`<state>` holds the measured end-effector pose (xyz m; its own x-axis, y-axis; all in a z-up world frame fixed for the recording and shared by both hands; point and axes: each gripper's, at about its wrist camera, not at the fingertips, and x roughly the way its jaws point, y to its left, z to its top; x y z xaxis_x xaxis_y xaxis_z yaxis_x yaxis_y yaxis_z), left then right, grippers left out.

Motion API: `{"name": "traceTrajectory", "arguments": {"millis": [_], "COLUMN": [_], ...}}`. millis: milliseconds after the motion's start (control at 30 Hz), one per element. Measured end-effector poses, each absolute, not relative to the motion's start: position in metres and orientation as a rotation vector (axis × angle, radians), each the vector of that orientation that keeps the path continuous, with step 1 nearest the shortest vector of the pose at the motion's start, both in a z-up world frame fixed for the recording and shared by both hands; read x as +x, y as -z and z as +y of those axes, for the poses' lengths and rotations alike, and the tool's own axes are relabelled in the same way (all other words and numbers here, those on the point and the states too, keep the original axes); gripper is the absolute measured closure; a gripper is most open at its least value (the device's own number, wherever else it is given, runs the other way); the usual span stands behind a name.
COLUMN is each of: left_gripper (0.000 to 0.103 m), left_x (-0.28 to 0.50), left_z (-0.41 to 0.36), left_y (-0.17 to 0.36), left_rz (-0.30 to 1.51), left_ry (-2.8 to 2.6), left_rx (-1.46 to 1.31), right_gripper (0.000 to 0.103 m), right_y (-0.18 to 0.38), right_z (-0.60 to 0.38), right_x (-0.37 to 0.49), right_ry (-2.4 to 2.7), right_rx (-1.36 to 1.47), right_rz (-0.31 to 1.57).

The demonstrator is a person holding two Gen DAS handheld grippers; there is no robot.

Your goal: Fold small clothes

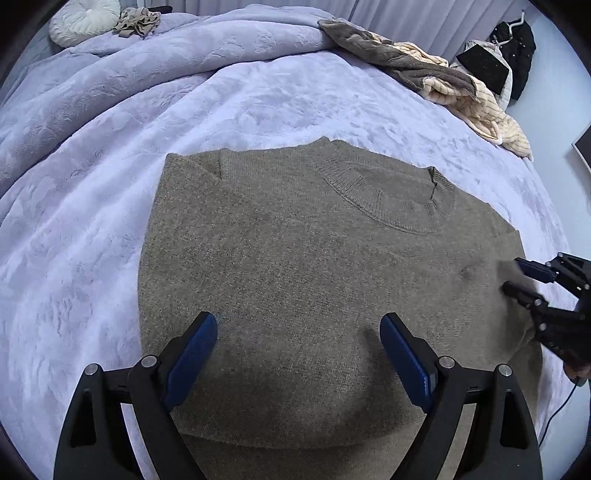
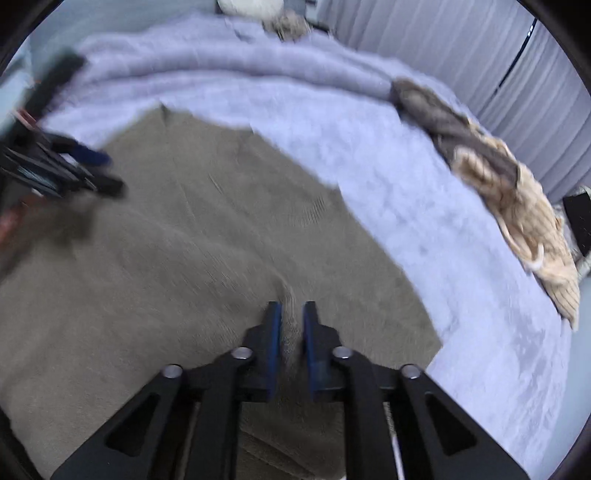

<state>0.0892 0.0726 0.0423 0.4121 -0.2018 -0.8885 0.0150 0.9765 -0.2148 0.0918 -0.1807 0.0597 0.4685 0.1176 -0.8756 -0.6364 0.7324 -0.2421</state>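
A grey-brown knit sweater [image 1: 295, 258] lies flat on a lavender plush blanket [image 1: 92, 221], its ribbed neck [image 1: 399, 199] toward the far right. One sleeve is folded in at its far left. My left gripper [image 1: 297, 326] is open and empty, hovering over the sweater's near part. My right gripper [image 2: 291, 314] is shut on a pinched ridge of the sweater [image 2: 184, 258] near its right edge. It also shows in the left wrist view [image 1: 517, 275] at the sweater's right side. The left gripper [image 2: 99, 170] appears blurred at the left of the right wrist view.
A bunched lavender blanket roll [image 1: 147, 55] runs along the far side. A grey and cream pile of clothes [image 1: 443, 81] lies at the far right. A round white cushion [image 1: 85, 20] and a crumpled beige garment [image 1: 136, 22] sit at the far left.
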Motion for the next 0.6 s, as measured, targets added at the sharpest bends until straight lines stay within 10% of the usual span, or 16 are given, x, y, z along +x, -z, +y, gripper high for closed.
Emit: {"name": "traceTrajectory", "arguments": {"millis": [167, 300, 600], "left_gripper": [0.012, 0.012, 0.012], "left_x": [0.094, 0.111, 0.124], "left_z": [0.08, 0.102, 0.14], "left_y": [-0.042, -0.027, -0.012], "left_rz": [1.125, 1.162, 1.193], "left_ry": [0.084, 0.063, -0.094], "left_rx": [-0.137, -0.229, -0.235], "right_gripper": [0.056, 0.023, 0.023], "right_y": [-0.071, -0.085, -0.037], "right_z": [-0.208, -0.209, -0.227], "right_x": [0.076, 0.059, 0.067], "right_ry": [-0.375, -0.357, -0.19], "right_rx": [-0.493, -0.364, -0.219], "right_rz": [0.96, 0.924, 1.1]}}
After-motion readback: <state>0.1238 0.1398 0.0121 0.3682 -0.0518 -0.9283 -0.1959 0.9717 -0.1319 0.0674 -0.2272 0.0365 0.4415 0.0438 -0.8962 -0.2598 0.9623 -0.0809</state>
